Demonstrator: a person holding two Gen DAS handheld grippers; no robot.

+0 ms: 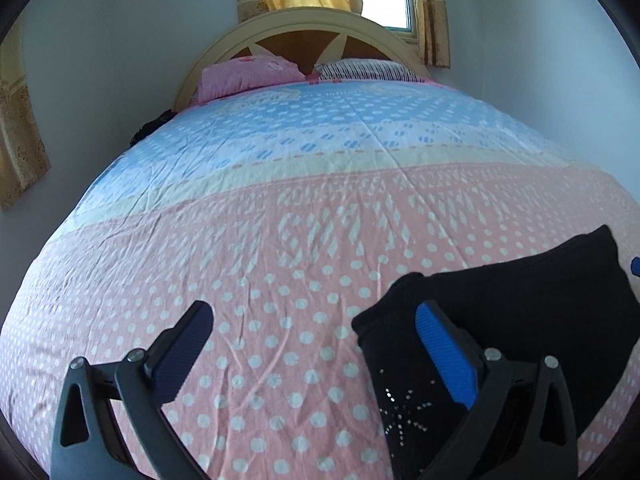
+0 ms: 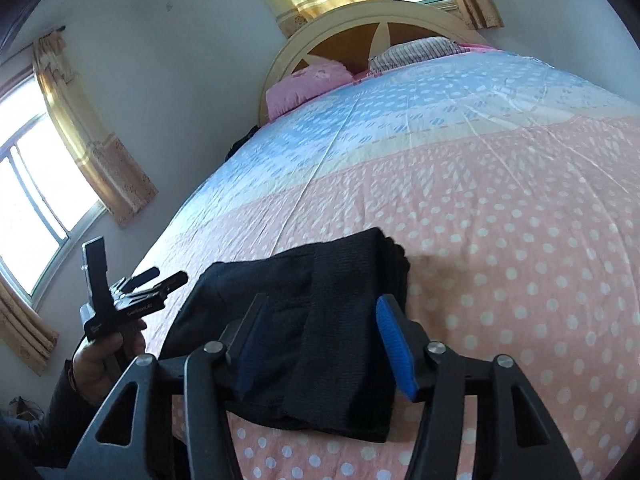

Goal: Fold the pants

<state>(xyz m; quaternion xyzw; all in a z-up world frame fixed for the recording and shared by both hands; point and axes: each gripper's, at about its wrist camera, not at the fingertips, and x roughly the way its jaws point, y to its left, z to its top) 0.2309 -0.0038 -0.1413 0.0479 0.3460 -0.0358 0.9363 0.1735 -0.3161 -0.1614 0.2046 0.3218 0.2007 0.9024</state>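
The black pants [image 1: 520, 304] lie in a folded bundle on the pink dotted bedspread [image 1: 280, 248], near the bed's front edge. A small rhinestone star shows on the cloth in the left wrist view. My left gripper [image 1: 314, 312] is open above the bedspread, just left of the bundle, and its right finger overlaps the pants' edge. In the right wrist view the pants [image 2: 344, 272] lie between and under the fingers of my right gripper [image 2: 322, 304], whose pads stand apart from the cloth. The left gripper [image 2: 168, 274] appears there too, held in a hand left of the bundle.
The bedspread [image 2: 500, 200] turns blue toward the headboard [image 1: 304, 28]. A pink pillow [image 1: 248, 74] and a striped pillow [image 1: 368, 70] lie there. Curtained windows [image 2: 36, 184] are on the left and far walls. A dark object [image 1: 148, 128] sits beside the bed's left edge.
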